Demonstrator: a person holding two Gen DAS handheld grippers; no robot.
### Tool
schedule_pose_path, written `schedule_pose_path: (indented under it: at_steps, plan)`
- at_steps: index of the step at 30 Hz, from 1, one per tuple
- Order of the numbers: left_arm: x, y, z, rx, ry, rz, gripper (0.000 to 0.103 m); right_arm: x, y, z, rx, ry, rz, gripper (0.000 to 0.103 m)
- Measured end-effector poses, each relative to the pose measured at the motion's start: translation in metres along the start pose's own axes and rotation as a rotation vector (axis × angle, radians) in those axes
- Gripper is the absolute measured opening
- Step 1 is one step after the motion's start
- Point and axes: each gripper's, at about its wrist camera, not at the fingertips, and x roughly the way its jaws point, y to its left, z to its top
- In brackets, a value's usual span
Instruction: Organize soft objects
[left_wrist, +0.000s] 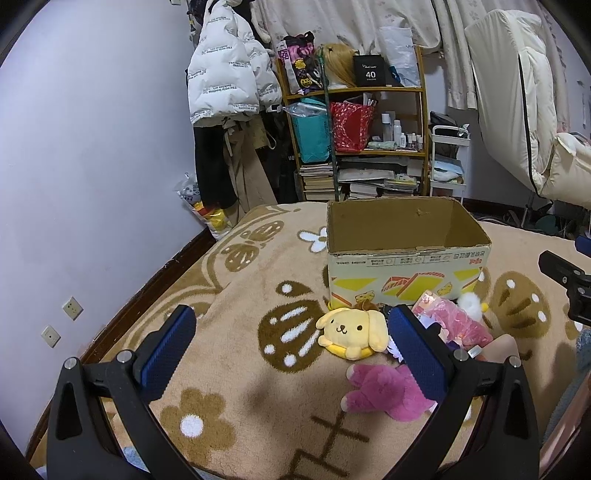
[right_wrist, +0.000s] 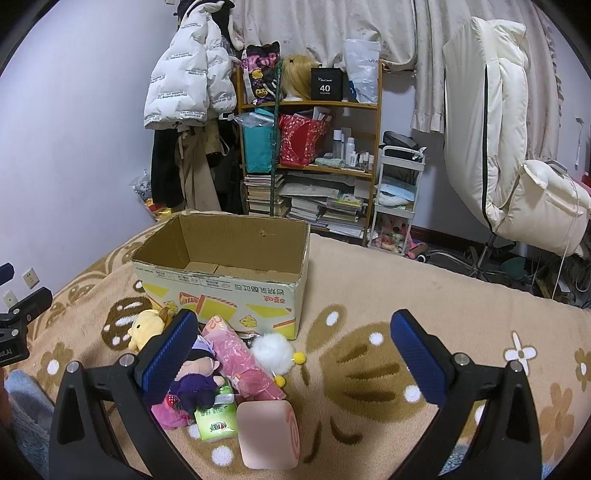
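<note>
The left hand-held gripper (left_wrist: 291, 343) is held wide open above the beige brown-patterned plush blanket (left_wrist: 229, 369), with nothing between its blue ribbed pads. The right hand-held gripper (right_wrist: 293, 350) is likewise spread wide and holds nothing.

Nearest the cameras, a magenta plush toy (left_wrist: 384, 391) lies on the blanket, partly behind the left gripper's right finger. In the right wrist view, a green tissue packet (right_wrist: 216, 417) lies beside a pale pink rounded cube cushion (right_wrist: 267, 435), touching it or nearly so. A purple-clad doll with dark hair (right_wrist: 195, 376) rests across the tissue packet, partly behind the right gripper's left finger.

Beyond these, a pink plastic-wrapped soft bundle (right_wrist: 240, 362) lies beside a white fluffy pom-pom with small yellow balls (right_wrist: 273, 350). A round yellow dog-face plush (left_wrist: 351, 330) lies to the left of the group, just in front of the box.

Behind the whole cluster stands an open brown cardboard box with yellow printed panels (right_wrist: 221, 291), upright on the blanket; the visible part of its interior shows only bare cardboard.

Farther back, a wooden shelf unit (right_wrist: 310, 107) holding bags, bottles and books stands against the wall, with a white puffer jacket (right_wrist: 184, 77) hanging to its left.
</note>
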Motion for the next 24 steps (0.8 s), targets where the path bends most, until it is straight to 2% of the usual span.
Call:
schedule_pose_path:
  at_steps: [24]
  plan:
    - [-0.0001,-0.0023,0.0018,0.013,0.01,-0.011,0.103,0.0008,0.001,-0.0015,-0.002,0.003,0.001,0.103]
